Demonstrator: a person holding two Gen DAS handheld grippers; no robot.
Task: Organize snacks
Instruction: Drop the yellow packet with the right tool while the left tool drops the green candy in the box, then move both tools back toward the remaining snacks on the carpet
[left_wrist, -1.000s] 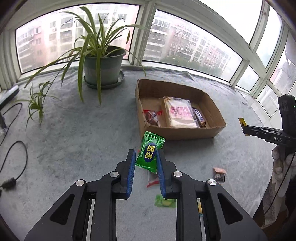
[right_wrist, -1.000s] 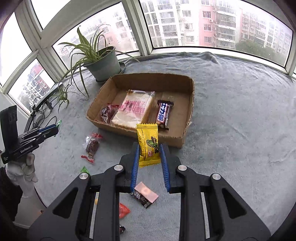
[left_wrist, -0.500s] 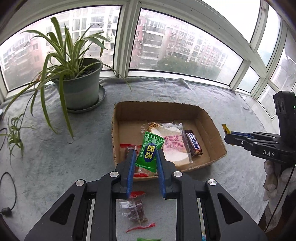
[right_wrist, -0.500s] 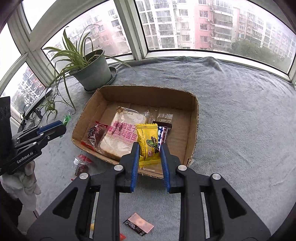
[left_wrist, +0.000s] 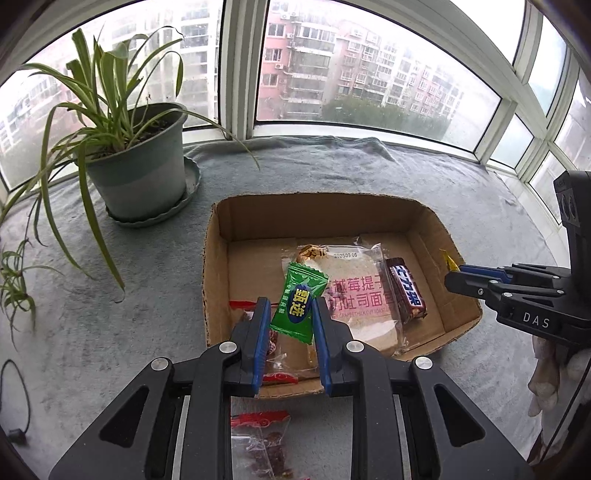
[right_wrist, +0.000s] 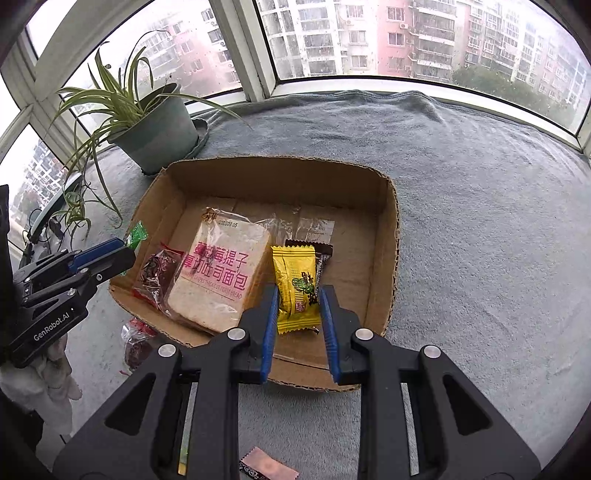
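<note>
My left gripper (left_wrist: 289, 314) is shut on a green candy packet (left_wrist: 300, 302) and holds it above the near left part of the cardboard box (left_wrist: 436, 225). My right gripper (right_wrist: 297, 304) is shut on a yellow snack packet (right_wrist: 296, 290) above the near right part of the same box (right_wrist: 388, 236). In the box lie a bread pack (left_wrist: 364, 299), a chocolate bar (left_wrist: 406, 291) and a red-ended dried fruit bag (right_wrist: 157, 271). The left gripper (right_wrist: 122, 254) also shows at the left of the right wrist view, and the right gripper (left_wrist: 452, 278) at the right of the left wrist view.
A potted spider plant (left_wrist: 136, 173) stands on a saucer behind the box to the left. A second dried fruit bag (left_wrist: 264, 443) lies on the grey cloth before the box, and a pink-topped wrapper (right_wrist: 267, 465) lies nearer. Cables (left_wrist: 14, 398) run at the far left.
Both grippers have moved forward with their packets, from in front of the box to over its near edge. The loose snacks on the cloth have dropped back beneath the grippers.
</note>
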